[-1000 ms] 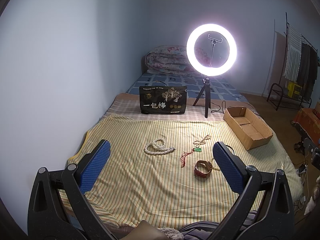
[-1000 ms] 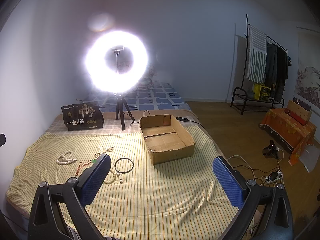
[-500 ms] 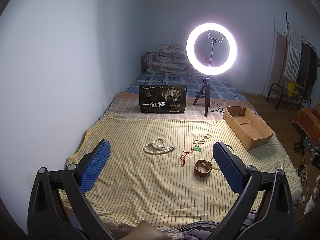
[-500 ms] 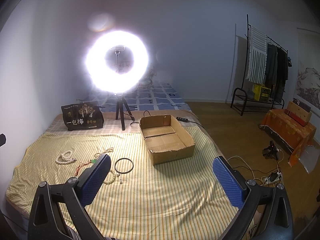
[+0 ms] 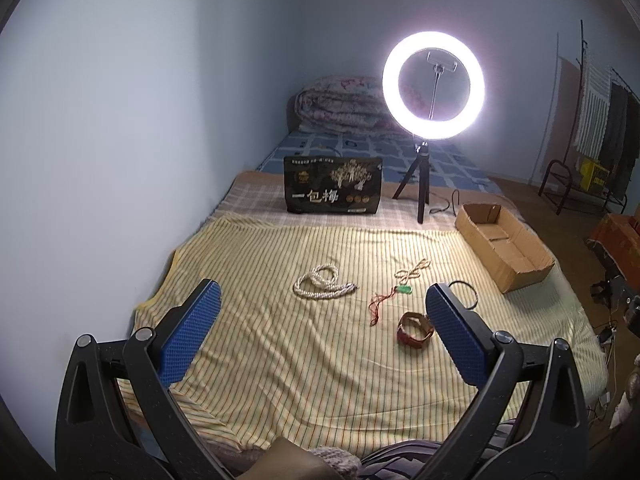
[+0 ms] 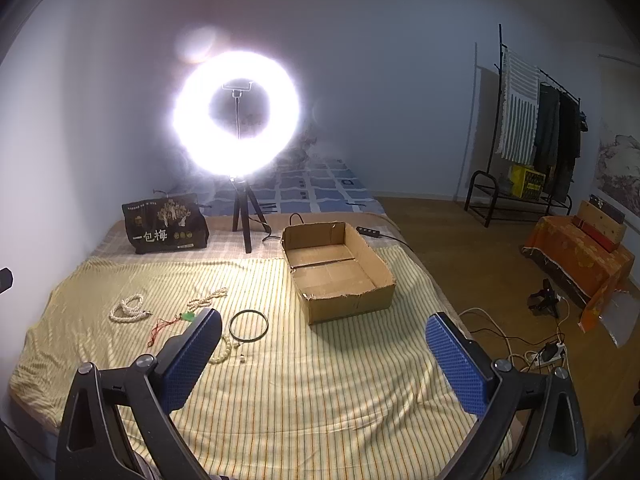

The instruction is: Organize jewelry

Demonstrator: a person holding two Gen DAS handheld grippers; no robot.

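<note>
Jewelry lies on a yellow striped cloth (image 5: 280, 360) on a bed. A white bead necklace (image 5: 320, 286) (image 6: 128, 308), a red cord with a green pendant (image 5: 390, 298) (image 6: 176, 320), a small pale bead string (image 5: 412, 270) (image 6: 208, 296), a red-brown bracelet (image 5: 414, 328) and a black bangle (image 5: 464, 292) (image 6: 248, 326) lie apart. A pale bead strand (image 6: 224, 354) lies by the bangle. An open empty cardboard box (image 5: 504, 244) (image 6: 336, 268) stands at the right. My left gripper (image 5: 320, 320) and right gripper (image 6: 324, 344) are open, empty, above the near cloth.
A lit ring light on a tripod (image 5: 432, 88) (image 6: 236, 116) and a black printed bag (image 5: 332, 190) (image 6: 164, 224) stand behind the cloth. A rolled quilt (image 5: 340, 104) lies at the bed's far end. The wall is left; floor with cables (image 6: 520, 344) and a clothes rack (image 6: 532, 128) right.
</note>
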